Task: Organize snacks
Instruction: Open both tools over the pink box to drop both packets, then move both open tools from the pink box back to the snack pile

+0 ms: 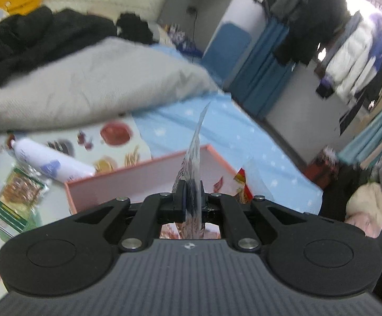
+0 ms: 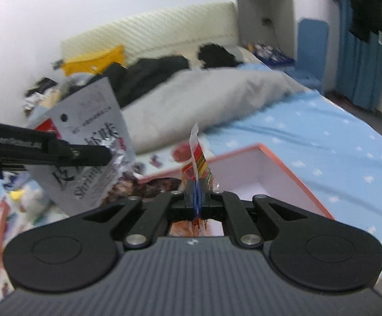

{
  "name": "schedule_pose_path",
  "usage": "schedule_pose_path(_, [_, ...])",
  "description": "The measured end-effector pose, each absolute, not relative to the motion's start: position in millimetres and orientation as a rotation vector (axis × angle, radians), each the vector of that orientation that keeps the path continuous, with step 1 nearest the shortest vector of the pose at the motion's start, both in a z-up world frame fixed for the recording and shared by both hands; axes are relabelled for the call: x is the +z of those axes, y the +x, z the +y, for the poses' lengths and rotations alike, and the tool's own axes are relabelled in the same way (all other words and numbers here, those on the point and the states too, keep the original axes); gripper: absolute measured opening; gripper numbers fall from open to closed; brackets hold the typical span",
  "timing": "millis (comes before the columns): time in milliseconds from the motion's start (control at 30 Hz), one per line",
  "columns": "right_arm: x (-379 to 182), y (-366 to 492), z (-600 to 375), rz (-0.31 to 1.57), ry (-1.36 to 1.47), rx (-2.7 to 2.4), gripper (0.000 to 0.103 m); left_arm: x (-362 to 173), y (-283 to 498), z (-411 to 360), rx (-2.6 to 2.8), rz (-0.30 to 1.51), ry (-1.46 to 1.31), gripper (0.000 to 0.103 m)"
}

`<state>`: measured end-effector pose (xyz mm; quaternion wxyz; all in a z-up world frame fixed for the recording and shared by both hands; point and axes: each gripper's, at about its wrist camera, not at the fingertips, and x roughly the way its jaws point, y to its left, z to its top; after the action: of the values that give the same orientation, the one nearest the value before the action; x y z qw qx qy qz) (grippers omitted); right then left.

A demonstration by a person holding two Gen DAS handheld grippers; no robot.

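My left gripper (image 1: 192, 197) is shut on a silver snack packet (image 1: 194, 155), seen edge-on and standing up from the jaws above the pink box (image 1: 138, 181). The right wrist view shows that gripper (image 2: 104, 155) from the side, pinching the silver packet (image 2: 90, 129) with black lettering. My right gripper (image 2: 196, 197) is shut on a red and yellow snack packet (image 2: 197, 158), held over the near wall of the open pink box (image 2: 283, 163). The red packet (image 1: 242, 184) also shows at the box's right side in the left wrist view.
The box sits on a bed with a blue dotted sheet (image 2: 322, 131) and a fruit-print mat (image 1: 117, 137). A white tube (image 1: 48, 163) and a green snack packet (image 1: 17, 197) lie left of the box. A grey duvet (image 1: 85, 87) and dark clothes (image 1: 33, 39) lie behind.
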<state>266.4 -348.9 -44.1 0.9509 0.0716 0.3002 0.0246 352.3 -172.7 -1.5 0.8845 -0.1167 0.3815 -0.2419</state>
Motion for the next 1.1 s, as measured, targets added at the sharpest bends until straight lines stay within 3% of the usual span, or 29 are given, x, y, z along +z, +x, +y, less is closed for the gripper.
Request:
schedule_pose_path(333, [-118, 286, -373, 0.765, 0.164, -0.031, 0.006, -64, 382, -204, -0.472, 0.933, -0.141, 0.007])
schedule_pose_path(567, [-123, 279, -372, 0.772, 0.159, -0.036, 0.008, -72, 388, -207, -0.456, 0.945, -0.109, 0.008])
schedule_pose_path(600, [-123, 279, -372, 0.775, 0.160, -0.037, 0.014, -72, 388, -207, -0.450, 0.951, -0.103, 0.012])
schedule_pose_path(633, [-123, 278, -372, 0.775, 0.161, -0.034, 0.025, -72, 389, -206, -0.451, 0.953, -0.100, 0.025])
schedule_pose_path(667, [-123, 279, -374, 0.767, 0.167, -0.031, 0.050, -72, 390, -205, -0.457, 0.951, -0.105, 0.037])
schedule_pose_path(700, [-122, 278, -374, 0.755, 0.170, -0.037, 0.065, -71, 389, -203, -0.453, 0.946, -0.110, 0.061])
schedule_pose_path(733, [-121, 277, -373, 0.748, 0.160, -0.047, 0.066, -70, 388, -200, -0.436, 0.928, -0.111, 0.073])
schedule_pose_path(1100, [-91, 267, -367, 0.656, 0.137, -0.026, 0.063, -23, 375, -164, -0.395, 0.792, -0.109, 0.076])
